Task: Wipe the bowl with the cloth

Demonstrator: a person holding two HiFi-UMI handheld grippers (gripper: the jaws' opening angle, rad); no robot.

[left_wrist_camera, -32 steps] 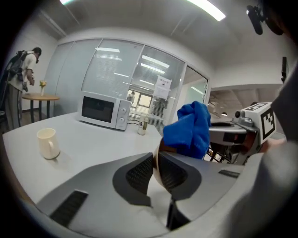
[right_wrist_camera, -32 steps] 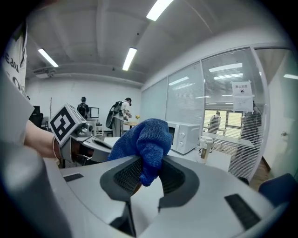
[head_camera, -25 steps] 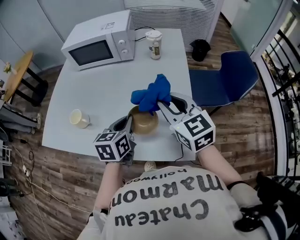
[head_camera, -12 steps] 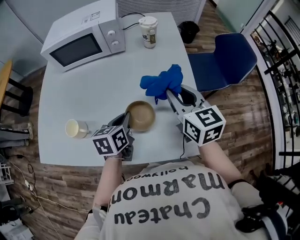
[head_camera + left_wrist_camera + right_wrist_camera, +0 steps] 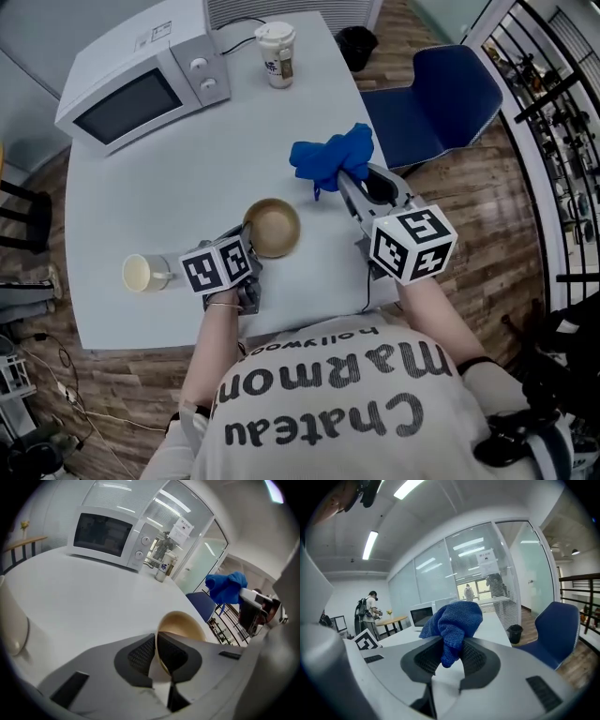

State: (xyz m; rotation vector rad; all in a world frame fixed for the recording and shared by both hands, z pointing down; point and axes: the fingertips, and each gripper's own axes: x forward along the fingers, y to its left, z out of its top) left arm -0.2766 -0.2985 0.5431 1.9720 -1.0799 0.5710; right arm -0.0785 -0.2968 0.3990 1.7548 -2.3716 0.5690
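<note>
**Jaw state.** The left gripper (image 5: 157, 641) has its jaws closed on the rim of the round tan wooden bowl (image 5: 183, 625), one pad inside the wall and one outside. The right gripper (image 5: 451, 653) has its jaws clamped on a fold of the blue knitted cloth (image 5: 452, 618). Most of the cloth is bunched above and ahead of the pads.

**Location.** In the head view the bowl (image 5: 273, 227) sits over the white tabletop (image 5: 187, 159), toward its near edge. The cloth (image 5: 330, 157) is held apart from the bowl, near the right edge. Whether the bowl's base touches the tabletop cannot be determined.

**Likely faults.**
- Bowl rotation or slip: the hold is a thin pinch on one point of the rim, so wiping pressure on the opposite side would probably lever the bowl out of the pads.
- Cloth pull-out: only a small fold is clamped, and friction against the bowl may drag it free.
- Hard contact: if the loose bunch folds back, the right jaw tips could strike the bowl.
- Collision: a cream ceramic cup (image 5: 141, 273) lies on its side just left of the left gripper, and a leftward swing could knock it.
</note>
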